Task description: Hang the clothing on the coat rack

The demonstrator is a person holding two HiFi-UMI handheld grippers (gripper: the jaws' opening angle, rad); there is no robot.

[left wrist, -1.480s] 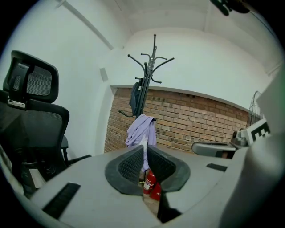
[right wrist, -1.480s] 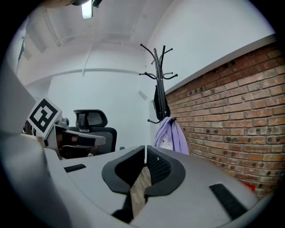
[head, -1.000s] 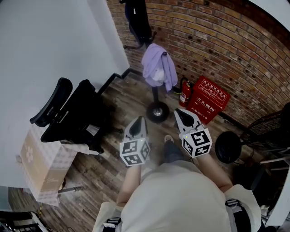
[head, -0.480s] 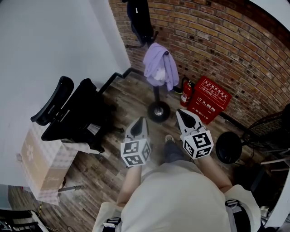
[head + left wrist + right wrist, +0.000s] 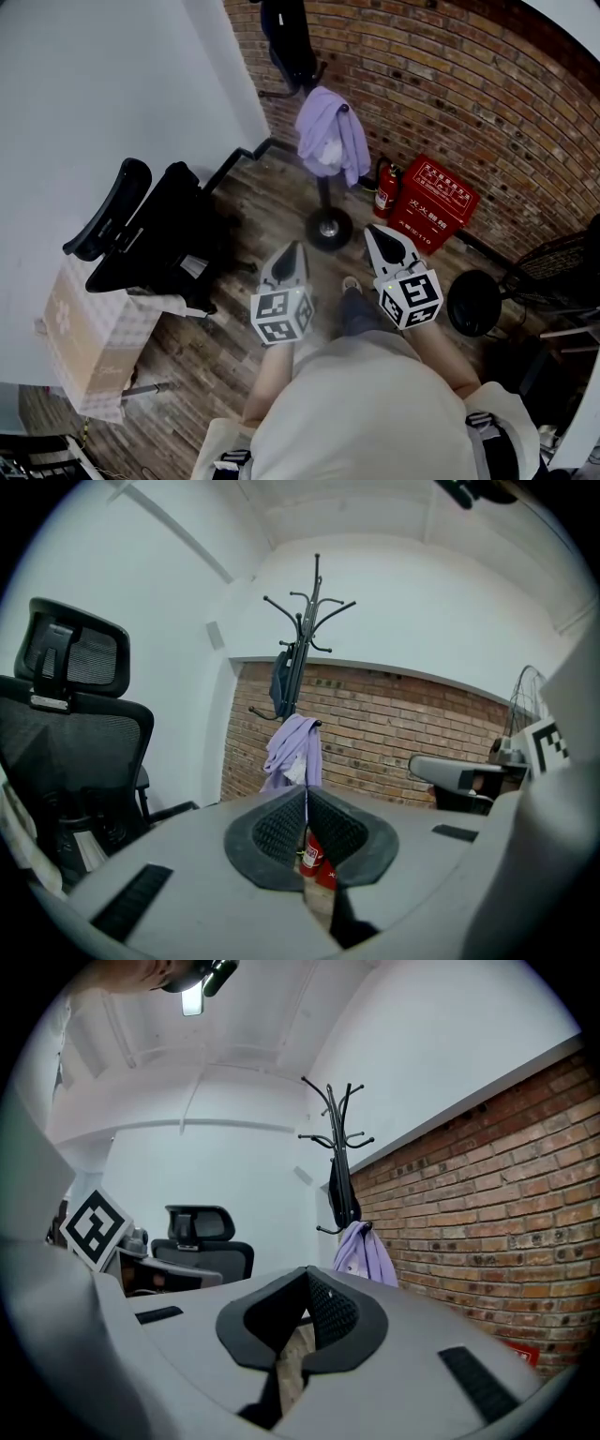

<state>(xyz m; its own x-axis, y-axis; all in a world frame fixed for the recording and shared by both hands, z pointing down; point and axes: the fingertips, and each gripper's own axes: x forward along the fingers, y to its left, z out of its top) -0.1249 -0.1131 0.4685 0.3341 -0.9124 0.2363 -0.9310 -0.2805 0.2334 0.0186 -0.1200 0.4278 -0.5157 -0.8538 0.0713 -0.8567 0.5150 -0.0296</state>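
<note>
A lilac garment (image 5: 329,139) hangs from a low hook of the black coat rack (image 5: 323,192), whose round base (image 5: 329,230) stands on the wooden floor by the brick wall. A dark garment (image 5: 286,37) hangs higher on the same rack. Both show in the left gripper view, the lilac garment (image 5: 294,752) under the dark garment (image 5: 281,682), and in the right gripper view the lilac garment (image 5: 364,1251) hangs from the rack (image 5: 340,1147). My left gripper (image 5: 289,253) and right gripper (image 5: 378,234) are held side by side in front of the rack, both shut and empty, well short of the clothing.
A black office chair (image 5: 150,234) stands at the left beside a cardboard box (image 5: 89,342). A red fire extinguisher (image 5: 384,190) and a red box (image 5: 431,206) sit against the brick wall (image 5: 450,84). A black round stand (image 5: 472,304) and a fan (image 5: 553,272) are at the right.
</note>
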